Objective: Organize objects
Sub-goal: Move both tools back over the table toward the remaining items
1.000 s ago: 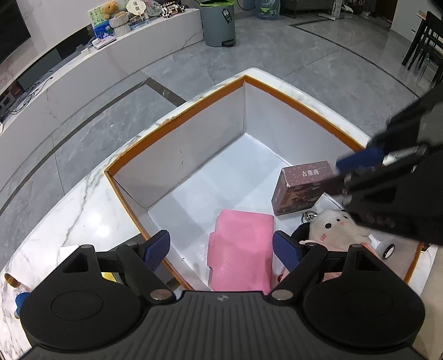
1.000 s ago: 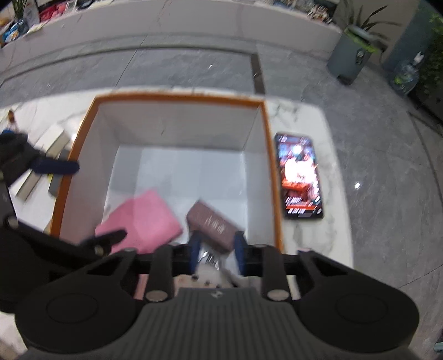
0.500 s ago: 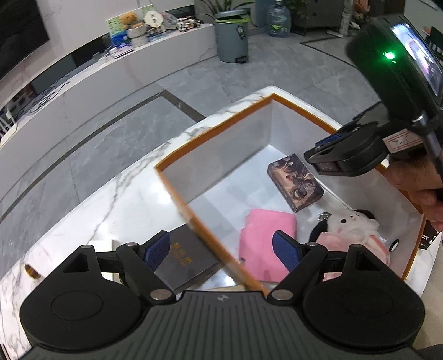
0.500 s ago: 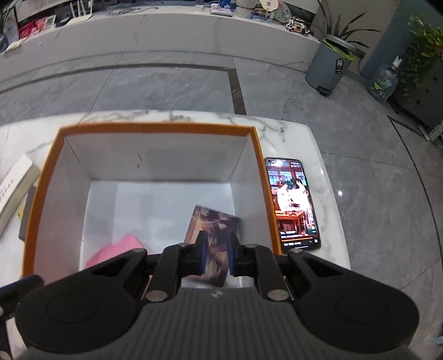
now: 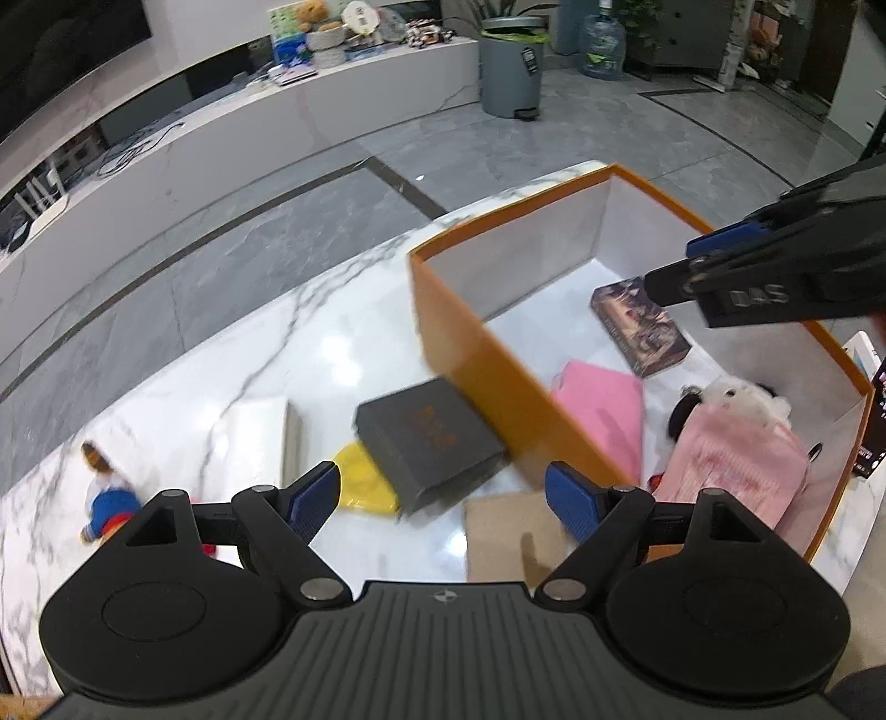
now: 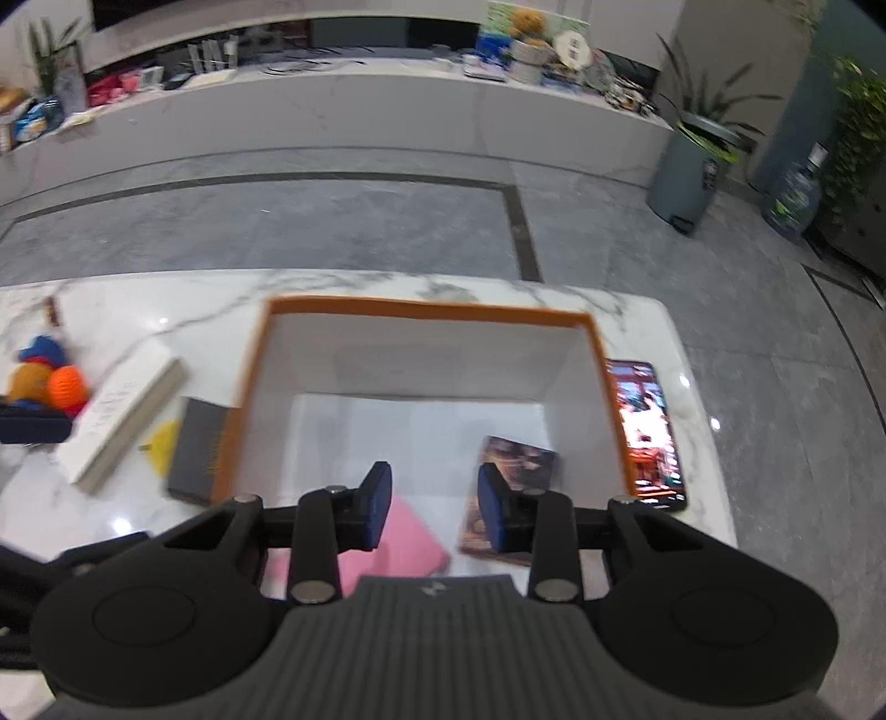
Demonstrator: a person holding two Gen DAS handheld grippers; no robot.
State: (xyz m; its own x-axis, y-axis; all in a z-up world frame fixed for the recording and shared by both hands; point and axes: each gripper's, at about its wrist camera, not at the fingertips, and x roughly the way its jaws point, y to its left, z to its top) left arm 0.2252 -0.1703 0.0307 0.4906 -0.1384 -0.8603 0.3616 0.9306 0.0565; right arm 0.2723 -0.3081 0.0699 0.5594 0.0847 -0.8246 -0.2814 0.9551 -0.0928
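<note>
Left gripper (image 5: 443,493) now over dark box (image 5: 429,443)

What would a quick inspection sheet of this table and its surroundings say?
Surface: white marble table.
Job's things: orange box holds picture book, pink cloth, plush toy; dark grey box, white book, yellow item, knitted doll lie outside.
Clutter: phone beside box.
Grippers: left gripper open, empty; right gripper opening, nothing between.
Cables: on far counter.
Surroundings: bin, water bottle.

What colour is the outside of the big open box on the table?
Orange outside, white inside; the box shows best in the left wrist view.
</note>
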